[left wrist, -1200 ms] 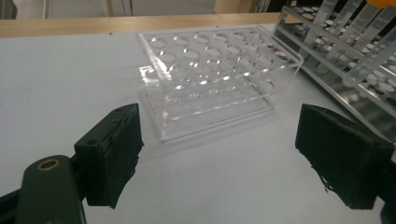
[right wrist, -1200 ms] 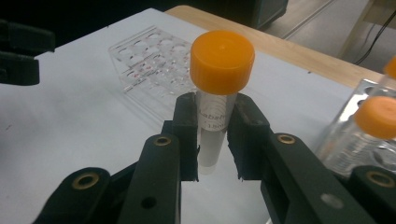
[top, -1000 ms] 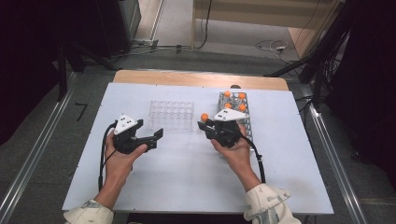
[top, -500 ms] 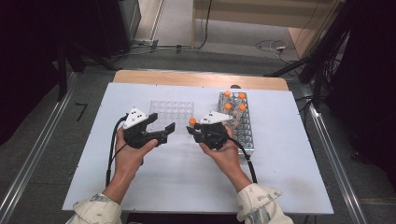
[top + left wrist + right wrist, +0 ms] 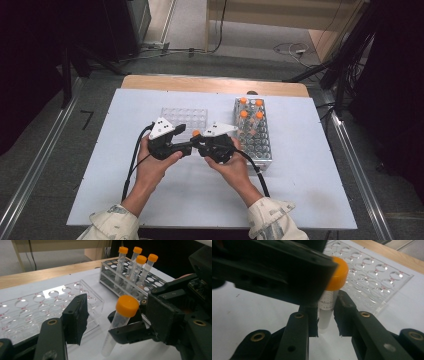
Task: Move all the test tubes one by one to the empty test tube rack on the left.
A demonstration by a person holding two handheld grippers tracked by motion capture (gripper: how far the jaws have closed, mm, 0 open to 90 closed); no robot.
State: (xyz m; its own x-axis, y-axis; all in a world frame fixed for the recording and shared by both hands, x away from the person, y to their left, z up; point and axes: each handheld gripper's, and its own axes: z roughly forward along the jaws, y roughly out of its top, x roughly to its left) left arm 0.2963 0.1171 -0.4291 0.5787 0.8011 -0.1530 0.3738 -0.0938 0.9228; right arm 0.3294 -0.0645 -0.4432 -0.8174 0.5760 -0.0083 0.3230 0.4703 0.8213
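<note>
Orange-capped tube (image 5: 120,322) is clamped in the right gripper (image 5: 325,315); the left gripper (image 5: 100,322), jaws spread, should be closed squarely around its cap before release.

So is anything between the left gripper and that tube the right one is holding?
Nothing visible. The left gripper has its jaws open around the orange-capped tube, which the right gripper clamps. Only air lies between the left jaws and the tube.
</note>
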